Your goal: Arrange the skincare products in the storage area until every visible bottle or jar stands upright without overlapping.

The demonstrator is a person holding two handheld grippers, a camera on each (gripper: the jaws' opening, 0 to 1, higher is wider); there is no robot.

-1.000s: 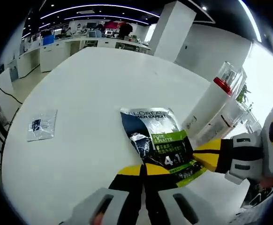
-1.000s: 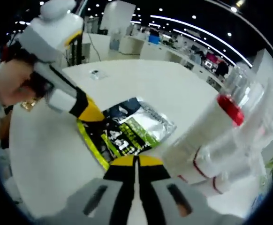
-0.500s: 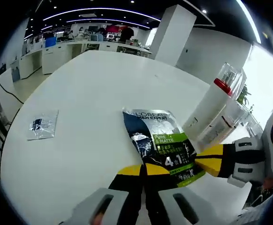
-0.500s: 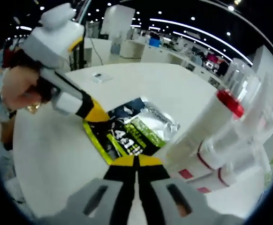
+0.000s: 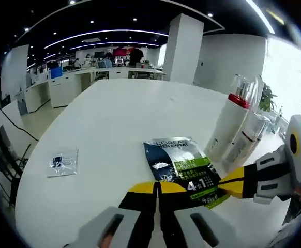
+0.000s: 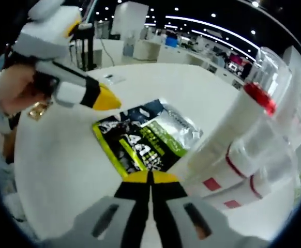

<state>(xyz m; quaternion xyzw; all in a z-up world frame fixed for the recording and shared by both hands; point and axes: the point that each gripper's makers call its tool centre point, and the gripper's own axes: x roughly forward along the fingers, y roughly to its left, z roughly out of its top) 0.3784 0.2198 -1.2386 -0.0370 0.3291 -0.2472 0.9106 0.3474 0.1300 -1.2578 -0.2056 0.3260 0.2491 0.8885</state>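
Far left of our left tongs [image 5: 159, 187], a small clear packet [image 5: 62, 162] lies flat on the white counter [image 5: 109, 124]. Both pairs of tongs are closed with nothing between them. Just ahead of the left tongs lies the dark and green sachet [image 5: 184, 165], flat; our right tongs [image 6: 151, 178] sit at its near edge. Right of both, white bottles with red caps [image 5: 230, 129] stand close together in clear wrap.
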